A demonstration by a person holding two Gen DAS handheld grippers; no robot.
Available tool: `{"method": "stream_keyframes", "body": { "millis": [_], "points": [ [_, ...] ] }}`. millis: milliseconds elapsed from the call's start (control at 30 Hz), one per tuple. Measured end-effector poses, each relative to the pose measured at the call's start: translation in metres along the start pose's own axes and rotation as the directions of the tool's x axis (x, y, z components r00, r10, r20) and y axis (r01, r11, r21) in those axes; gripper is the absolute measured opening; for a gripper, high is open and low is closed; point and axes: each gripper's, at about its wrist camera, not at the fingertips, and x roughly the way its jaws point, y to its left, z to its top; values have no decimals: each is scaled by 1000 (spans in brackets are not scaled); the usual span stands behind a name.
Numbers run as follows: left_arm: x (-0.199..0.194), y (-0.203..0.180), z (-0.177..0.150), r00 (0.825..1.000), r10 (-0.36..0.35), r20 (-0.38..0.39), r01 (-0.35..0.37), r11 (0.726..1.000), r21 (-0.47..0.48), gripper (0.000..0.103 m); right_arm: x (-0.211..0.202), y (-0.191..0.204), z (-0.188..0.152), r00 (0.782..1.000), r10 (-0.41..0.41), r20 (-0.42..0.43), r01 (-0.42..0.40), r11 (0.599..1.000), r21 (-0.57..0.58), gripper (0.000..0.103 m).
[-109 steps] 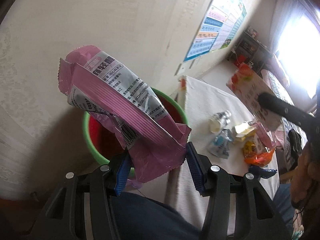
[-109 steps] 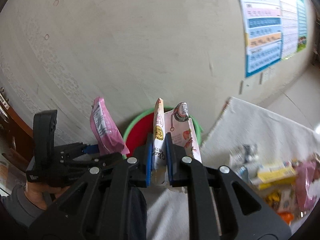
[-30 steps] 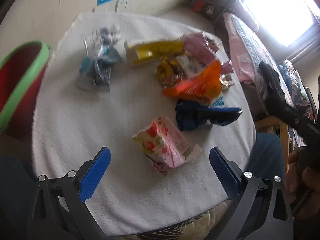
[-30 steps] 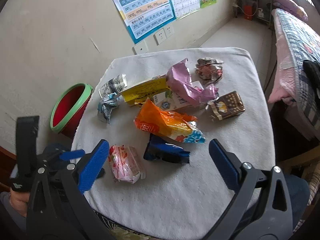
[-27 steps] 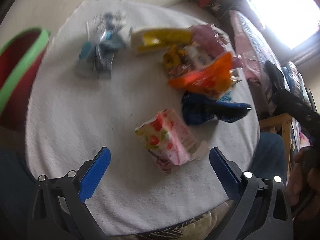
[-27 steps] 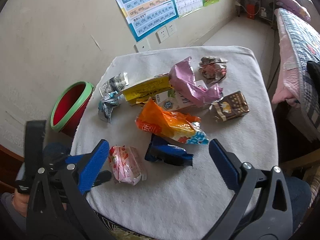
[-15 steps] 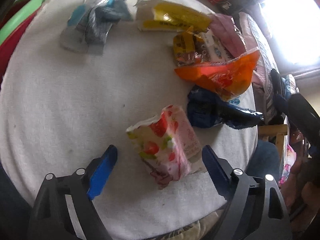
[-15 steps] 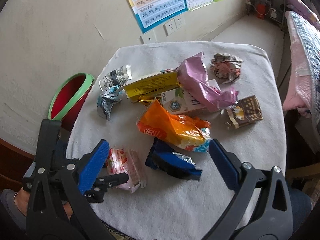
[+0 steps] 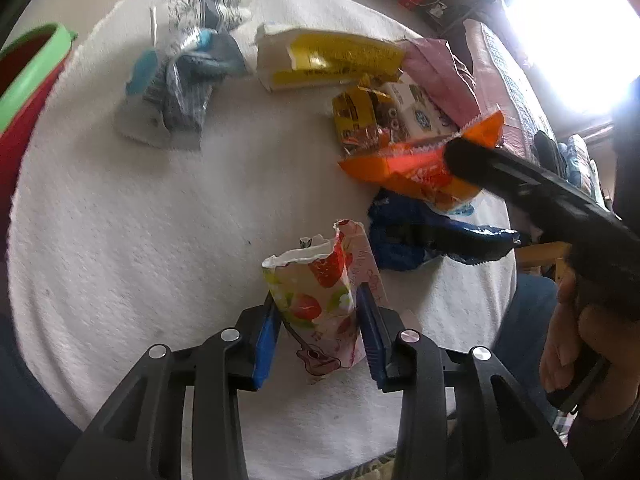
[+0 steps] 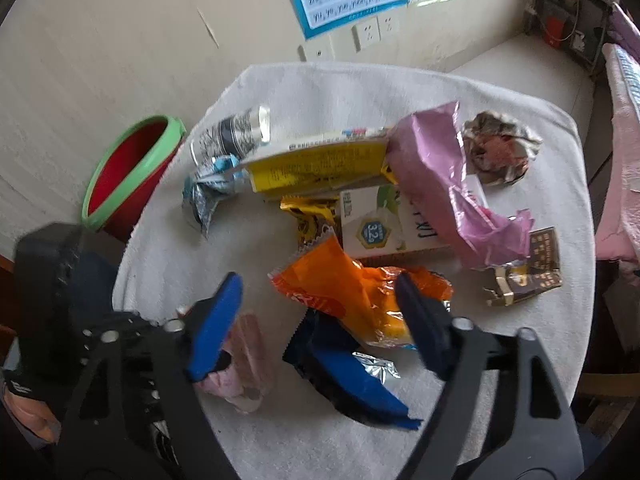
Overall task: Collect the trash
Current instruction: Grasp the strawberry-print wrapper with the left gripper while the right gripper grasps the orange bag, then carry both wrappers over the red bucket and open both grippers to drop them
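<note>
Strawberry carton (image 9: 316,292): crushed, torn open at its top end, sits low-centre in the left wrist view, near the close edge of the counter (image 9: 132,240). Long axis runs roughly up the frame, torn mouth pointing away from the camera, base toward it. Lower half sits between the blue pads of the left tongs (image 9: 318,320); jaws are closing, pads at both flanks and apparently in contact, gap narrow. In the right wrist view the carton is only a blurred pink shape at lower left, partly behind the left tongs.

Right tongs (image 10: 320,320): jaws about half open and closing, straddling the orange snack bag (image 10: 352,296) and the dark blue wrapper (image 10: 348,376). Pads not pressing on either as far as I can see.

Blue wrapper lies just right of the carton, long axis across the frame; orange bag overlaps its far side. Beyond those: yellow packet (image 10: 316,164), white milk box (image 10: 384,220), purple wrapper (image 10: 440,188), crumpled foil (image 10: 496,148) at upper right, brown box (image 10: 528,268) at right. Silver-blue wrappers (image 9: 180,80) are at upper left in the left view.

Red bin with a green rim (image 10: 128,176) stands off the counter's left edge, against the wall. The person's hand (image 9: 568,344) grips the right tool handle at the right edge.
</note>
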Motion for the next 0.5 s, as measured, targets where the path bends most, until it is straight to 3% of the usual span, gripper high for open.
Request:
{"method": "stream_keyframes", "body": {
  "millis": [33, 133, 200, 500],
  "points": [
    [-1, 1, 2, 1000, 4, 2, -4, 1000, 3, 35, 3, 0, 0, 1000, -2, -8, 2, 1000, -3, 63],
    [-5, 6, 7, 1000, 4, 10, -4, 1000, 3, 34, 4, -2, -1, 1000, 4, -15, -4, 1000, -9, 29],
    [-6, 7, 9, 1000, 4, 15, -4, 1000, 0, 34, 3, -5, -1, 1000, 15, -18, -15, 1000, 1, 17],
    [-23, 7, 5, 998, 4, 63, -5, 1000, 12, 34, -32, 3, 1, 996, 24, 80, -23, 1000, -18, 13]
  ]
}}
